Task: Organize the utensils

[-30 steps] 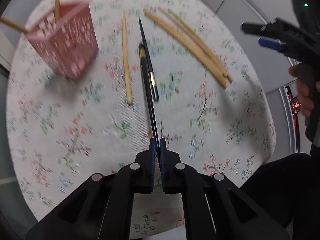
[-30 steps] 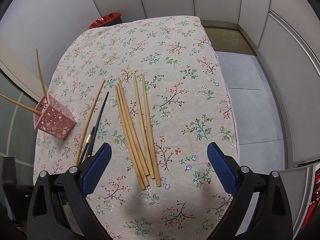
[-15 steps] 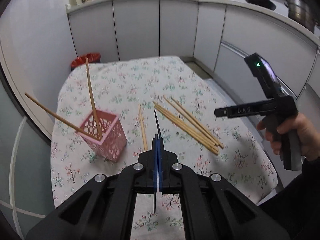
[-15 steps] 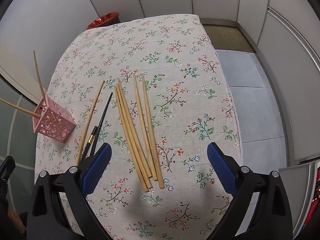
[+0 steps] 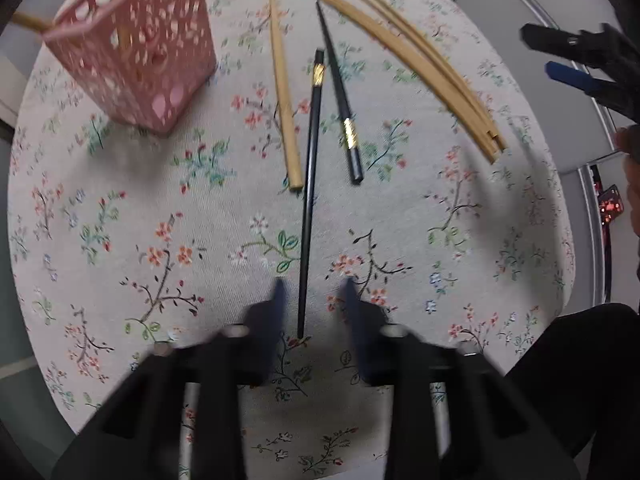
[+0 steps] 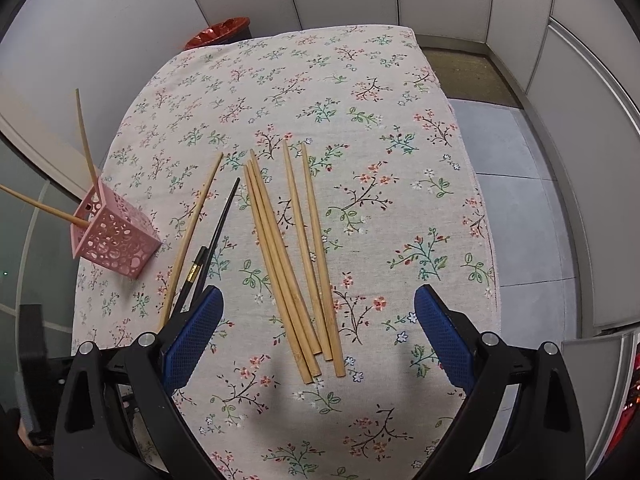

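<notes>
Grey cabinet panels close in a worktop (image 6: pixel 400 128) under a flowered cloth, with a red bin (image 6: pixel 218 32) behind its far edge. The left tool (image 5: pixel 311 290) hangs low over the near part of the cloth with its fingers parted a modest way and blurred; they grip nothing, and a black chopstick (image 5: pixel 308 216) lies on the cloth between them, its thin tip toward the tool and its gold-banded thick end pointing away, long axis running straight out from the camera. Just right of it lies a second black chopstick (image 5: pixel 340 92), turned the other way round with its banded thick end nearer the tool, and just left lies a single wooden chopstick (image 5: pixel 284 92), roughly parallel. Farther left stands a pink holder (image 5: pixel 140 52), tilted in this view, with two wooden chopsticks (image 6: pixel 86 140) leaning out of it. The right tool (image 6: pixel 318 332) is held level above the near right of the worktop, spread wide and empty. Ahead of it a bundle of five wooden chopsticks (image 6: pixel 288 256) lies flat, thick ends toward the tool, thin ends pointing to the far side.
</notes>
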